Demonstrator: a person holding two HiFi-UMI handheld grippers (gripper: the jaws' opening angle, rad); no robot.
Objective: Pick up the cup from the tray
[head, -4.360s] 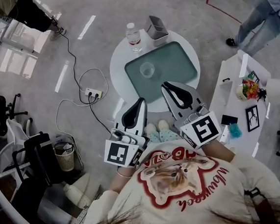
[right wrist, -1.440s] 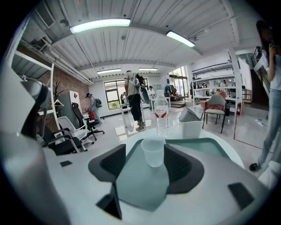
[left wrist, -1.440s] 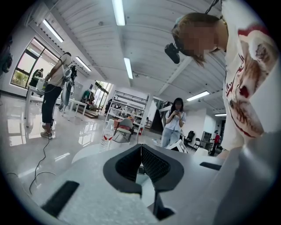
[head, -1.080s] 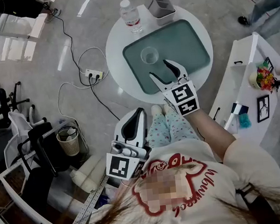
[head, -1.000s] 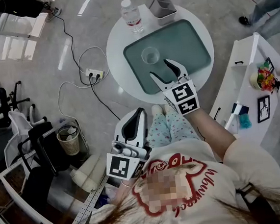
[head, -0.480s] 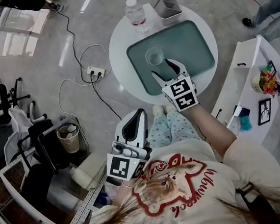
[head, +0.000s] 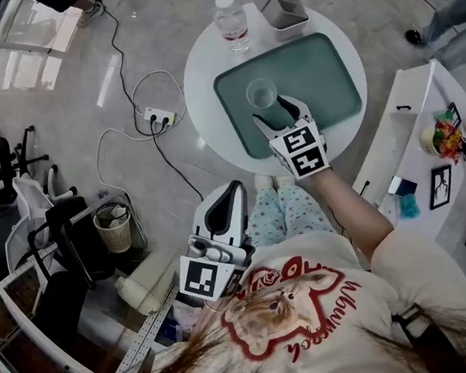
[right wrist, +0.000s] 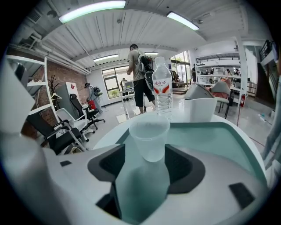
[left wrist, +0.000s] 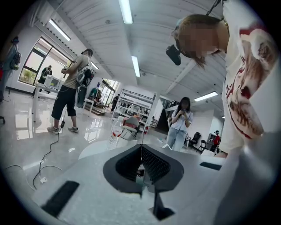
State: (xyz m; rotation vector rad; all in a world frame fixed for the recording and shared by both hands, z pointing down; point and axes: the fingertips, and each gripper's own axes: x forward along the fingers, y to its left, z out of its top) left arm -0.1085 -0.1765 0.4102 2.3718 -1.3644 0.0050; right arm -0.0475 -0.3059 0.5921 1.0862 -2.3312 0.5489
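Head view shows the right gripper [head: 271, 110] reached out over the near edge of the green tray [head: 324, 70], which lies on a round white surface [head: 203, 86]. The clear plastic cup [head: 261, 94] stands upright in the near left part of that tray, just far of the gripper's tips. A water bottle [head: 232, 22] and a grey container [head: 285, 4] stand beyond the tray at the far side of the surface, well apart from the cup.

Right gripper view settles the relation that matters. The cup sits dead ahead on the gripper's centre line, its lower body already in the mouth between the two dark pads. The jaws are spread wide and hold nothing; a narrow gap shows on each side of the cup wall, so I read it as bracketed but not yet touched. The cup's long axis is vertical, and the jaws flank it from left and right low on its body.

By my judgement a small push farther and then a gentle squeeze would take it. The thin wall looks likely to buckle under a hard one.

Left gripper [head: 229, 192] hangs back close to the person's body, well short of the surface. Its own view shows the pads pressed together with nothing between them. The right hand is plainly the nearer one.
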